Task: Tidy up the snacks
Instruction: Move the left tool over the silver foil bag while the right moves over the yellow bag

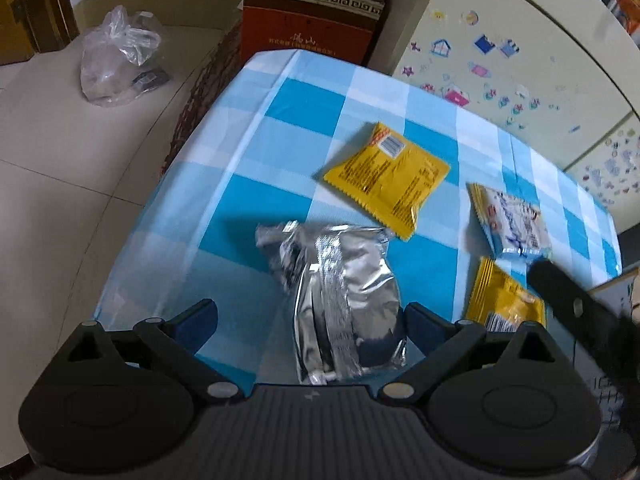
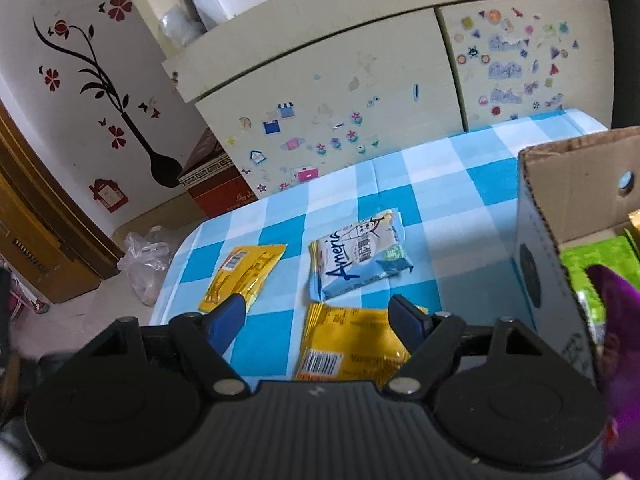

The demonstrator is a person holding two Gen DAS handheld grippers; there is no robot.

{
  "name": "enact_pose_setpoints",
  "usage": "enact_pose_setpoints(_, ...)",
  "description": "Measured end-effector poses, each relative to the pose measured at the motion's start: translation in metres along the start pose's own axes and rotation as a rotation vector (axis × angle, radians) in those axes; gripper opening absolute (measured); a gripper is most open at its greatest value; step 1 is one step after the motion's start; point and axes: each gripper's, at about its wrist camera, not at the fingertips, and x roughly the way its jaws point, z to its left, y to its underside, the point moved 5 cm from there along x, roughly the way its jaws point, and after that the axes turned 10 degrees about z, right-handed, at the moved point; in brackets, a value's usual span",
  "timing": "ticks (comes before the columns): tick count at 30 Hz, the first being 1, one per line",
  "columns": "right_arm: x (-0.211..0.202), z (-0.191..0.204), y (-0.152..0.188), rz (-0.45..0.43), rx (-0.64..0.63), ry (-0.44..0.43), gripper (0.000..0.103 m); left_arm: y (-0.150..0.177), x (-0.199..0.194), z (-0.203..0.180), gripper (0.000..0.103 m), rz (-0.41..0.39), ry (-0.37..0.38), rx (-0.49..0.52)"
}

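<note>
On the blue-checked tablecloth (image 1: 256, 128), a crumpled silver foil packet (image 1: 344, 300) lies between the left gripper's (image 1: 310, 320) wide jaws. Right of it, a yellow packet (image 2: 352, 344) with a barcode lies under the right gripper's (image 2: 324, 320) wide, empty jaws.

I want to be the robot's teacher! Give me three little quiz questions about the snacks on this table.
1. True or false: the crinkled silver foil packet lies between the open fingers of the left gripper.
2. How many yellow plastic snack packets lie on the blue-and-white checked tablecloth? A one, B two, C four.
3. Fill in: in the right wrist view, the brown cardboard box stands to the ___ of the right gripper.

Key: 1 true; 2 B; 3 right.
</note>
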Motion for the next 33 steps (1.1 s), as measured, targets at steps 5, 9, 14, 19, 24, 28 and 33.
enact_pose_setpoints(5, 0.014, -0.004, -0.005, 0.002, -0.012, 0.009, 0.082, 0.004, -0.002, 0.000, 0.101, -0.002, -0.029, 0.041)
enact_pose_setpoints(9, 0.023, -0.012, -0.002, 0.058, 0.017, 0.003, 0.083, 0.004, 0.005, 0.001, 0.103, 0.021, -0.028, 0.056)
enact_pose_setpoints(14, 0.019, -0.010, 0.003, 0.157, 0.000, -0.007, 0.083, 0.006, 0.010, -0.006, 0.103, 0.008, -0.111, 0.157)
enact_pose_setpoints(19, 0.017, -0.005, 0.007, 0.241, 0.013, -0.047, 0.083, 0.006, 0.010, -0.004, 0.103, 0.014, -0.107, 0.173)
enact_pose_setpoints(24, 0.014, -0.007, 0.001, 0.161, -0.009, -0.023, 0.083, 0.006, 0.011, -0.005, 0.103, 0.012, -0.109, 0.171)
enact_pose_setpoints(28, 0.017, -0.016, -0.001, 0.100, 0.054, -0.040, 0.083, 0.008, 0.010, -0.005, 0.103, -0.002, -0.110, 0.173)
enact_pose_setpoints(33, 0.020, -0.009, 0.001, 0.188, 0.005, -0.033, 0.084, 0.009, 0.010, -0.005, 0.103, -0.002, -0.110, 0.180)
